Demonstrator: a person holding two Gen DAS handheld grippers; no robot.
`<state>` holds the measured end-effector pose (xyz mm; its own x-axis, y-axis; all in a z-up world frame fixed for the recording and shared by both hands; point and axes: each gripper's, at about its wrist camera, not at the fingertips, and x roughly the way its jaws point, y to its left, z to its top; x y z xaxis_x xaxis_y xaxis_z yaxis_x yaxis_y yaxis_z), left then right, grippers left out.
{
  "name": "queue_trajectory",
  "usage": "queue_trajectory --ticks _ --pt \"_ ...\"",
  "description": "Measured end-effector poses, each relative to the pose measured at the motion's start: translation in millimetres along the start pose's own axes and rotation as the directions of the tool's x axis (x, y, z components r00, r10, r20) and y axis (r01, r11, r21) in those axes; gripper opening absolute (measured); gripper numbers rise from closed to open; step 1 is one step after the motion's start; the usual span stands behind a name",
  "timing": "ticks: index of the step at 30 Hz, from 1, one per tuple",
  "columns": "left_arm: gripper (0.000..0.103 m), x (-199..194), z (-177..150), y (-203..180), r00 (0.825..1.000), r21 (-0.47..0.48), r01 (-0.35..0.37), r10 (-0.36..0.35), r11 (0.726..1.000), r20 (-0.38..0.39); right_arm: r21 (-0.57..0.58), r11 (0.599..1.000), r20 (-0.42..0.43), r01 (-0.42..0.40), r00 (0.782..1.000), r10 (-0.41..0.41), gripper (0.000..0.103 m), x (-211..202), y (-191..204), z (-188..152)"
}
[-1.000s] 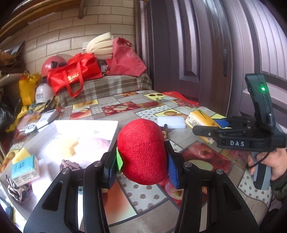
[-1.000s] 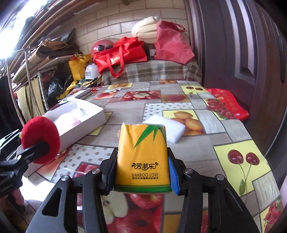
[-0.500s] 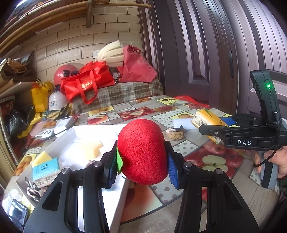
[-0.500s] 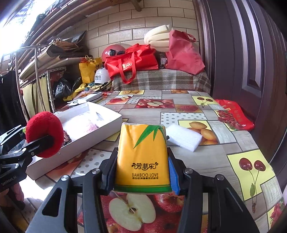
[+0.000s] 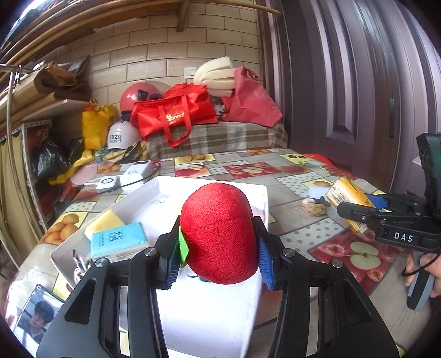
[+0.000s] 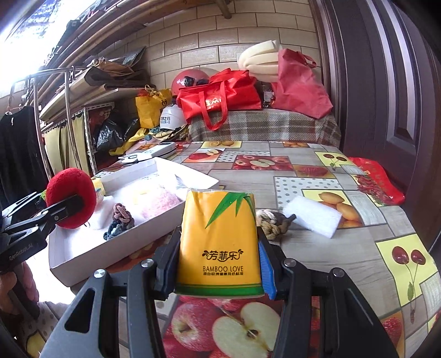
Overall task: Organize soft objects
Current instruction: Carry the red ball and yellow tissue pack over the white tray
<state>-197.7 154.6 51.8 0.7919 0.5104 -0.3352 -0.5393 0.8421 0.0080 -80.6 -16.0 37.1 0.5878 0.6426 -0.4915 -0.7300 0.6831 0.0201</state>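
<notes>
Two tools, both loaded. My left tool (image 5: 217, 247) clamps a red plush apple (image 5: 217, 234) above the white cardboard tray (image 5: 143, 194); my right tool (image 6: 217, 264) grips a yellow soft tissue pack (image 6: 219, 242) over the fruit-patterned desk (image 6: 330, 247), tray at 10 o'clock.

A tan brick wall (image 6: 220, 35) closes the room at 12 o'clock, with timber beams (image 6: 115, 24) overhead and strong daylight entering at 10 o'clock. A dark purple panelled door (image 6: 386, 91) stands at 2 o'clock, and metal shelving (image 6: 69, 110) loaded with cardboard and bags stands at 9 o'clock. A table under a fruit-print oilcloth (image 6: 317, 247) fills the foreground, and beyond it a plaid-covered bench (image 6: 261, 126) carries red bags (image 6: 220, 96), foam pads (image 6: 259, 63) and helmets (image 5: 121, 136).
</notes>
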Motion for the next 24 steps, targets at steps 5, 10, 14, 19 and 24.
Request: queue_trajectory --ticks 5,10,14,19,24 --pt "0.046 -1 -1 8 1.0 0.005 -0.028 0.028 1.0 0.009 -0.029 0.999 0.026 -0.015 1.0 0.016 0.049 4 19 2" --pt "0.046 2 -2 21 0.998 -0.007 -0.06 0.06 0.998 0.008 -0.074 0.997 0.044 -0.031 0.998 0.035 0.049 8 39 4" --pt "0.046 4 -2 33 0.996 -0.027 -0.085 0.085 0.996 0.007 -0.099 0.994 0.056 -0.048 0.997 0.054 0.049 11 51 5" --pt "0.046 9 -2 44 0.995 -0.048 -0.101 0.101 0.994 -0.003 -0.113 0.991 0.057 -0.068 0.996 0.075 0.05 18 62 8" --pt "0.046 13 -2 49 0.995 -0.052 -0.104 0.104 0.993 -0.012 -0.15 0.985 0.052 -0.089 0.994 0.098 0.05 27 78 11"
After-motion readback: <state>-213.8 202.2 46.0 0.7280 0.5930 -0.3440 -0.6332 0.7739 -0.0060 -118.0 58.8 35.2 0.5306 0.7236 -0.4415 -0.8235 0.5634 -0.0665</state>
